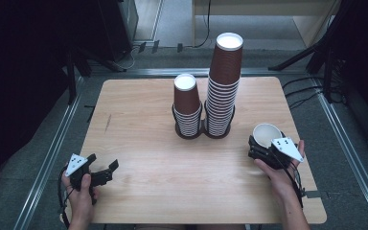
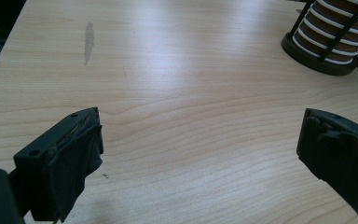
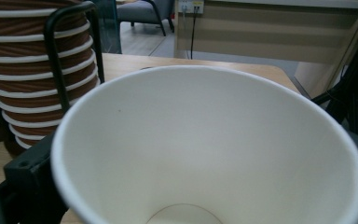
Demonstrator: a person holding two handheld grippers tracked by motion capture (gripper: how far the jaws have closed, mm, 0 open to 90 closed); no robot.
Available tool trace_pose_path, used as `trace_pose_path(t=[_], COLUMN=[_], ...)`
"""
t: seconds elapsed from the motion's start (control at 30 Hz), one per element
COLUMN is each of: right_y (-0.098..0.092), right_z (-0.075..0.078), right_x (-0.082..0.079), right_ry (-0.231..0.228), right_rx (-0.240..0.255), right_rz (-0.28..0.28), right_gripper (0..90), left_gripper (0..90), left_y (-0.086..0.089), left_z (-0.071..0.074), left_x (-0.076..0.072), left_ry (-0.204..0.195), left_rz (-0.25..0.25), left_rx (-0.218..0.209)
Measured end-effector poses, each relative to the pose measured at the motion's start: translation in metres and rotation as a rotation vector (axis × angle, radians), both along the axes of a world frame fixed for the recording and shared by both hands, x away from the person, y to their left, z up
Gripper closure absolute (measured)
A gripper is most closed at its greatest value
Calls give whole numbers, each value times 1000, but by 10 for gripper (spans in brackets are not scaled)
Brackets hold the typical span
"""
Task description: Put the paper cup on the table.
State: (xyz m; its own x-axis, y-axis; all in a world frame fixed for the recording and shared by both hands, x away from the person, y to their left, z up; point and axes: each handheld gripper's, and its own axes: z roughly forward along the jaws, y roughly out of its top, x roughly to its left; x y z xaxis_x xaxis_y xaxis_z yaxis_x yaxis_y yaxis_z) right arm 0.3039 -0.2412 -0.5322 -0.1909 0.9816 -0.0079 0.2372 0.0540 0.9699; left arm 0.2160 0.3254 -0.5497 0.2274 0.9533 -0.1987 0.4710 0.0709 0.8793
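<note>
The right gripper (image 1: 263,143), wide open, flanks an upright cup (image 3: 209,149) whose white inside its own view reveals.

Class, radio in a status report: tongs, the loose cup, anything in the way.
Left tongs open, empty, over the table. Right tongs open, loose cup upright between them. Two cup stacks behind; path clear.

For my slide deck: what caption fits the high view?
Right gripper open around a single upright paper cup, left gripper open over bare table, two cup stacks behind.
</note>
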Motion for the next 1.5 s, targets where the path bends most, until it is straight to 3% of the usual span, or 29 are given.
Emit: trace_pose_path(t=[0.57,1.13,1.33,1.5], right_y=[-13,-48,-62,-72], right_z=[2,1,-4,-5], right_x=[-29,-57,-63,-68], right_ry=[-8,-34,-19,-13], right_rx=[-3,6,-2,2], right_rz=[26,10,-14,-29], right_gripper=[0,0,0,0], left_gripper=[6,6,6,6], left_y=[-2,0,4,3], left_z=[-3,-4,-4,-4], left_x=[1,-1,-2,-2], left_ry=[-4,-23,-25,-24], left_rz=[-9,-5,0,-4], left_rx=[1,-19,-55,-46])
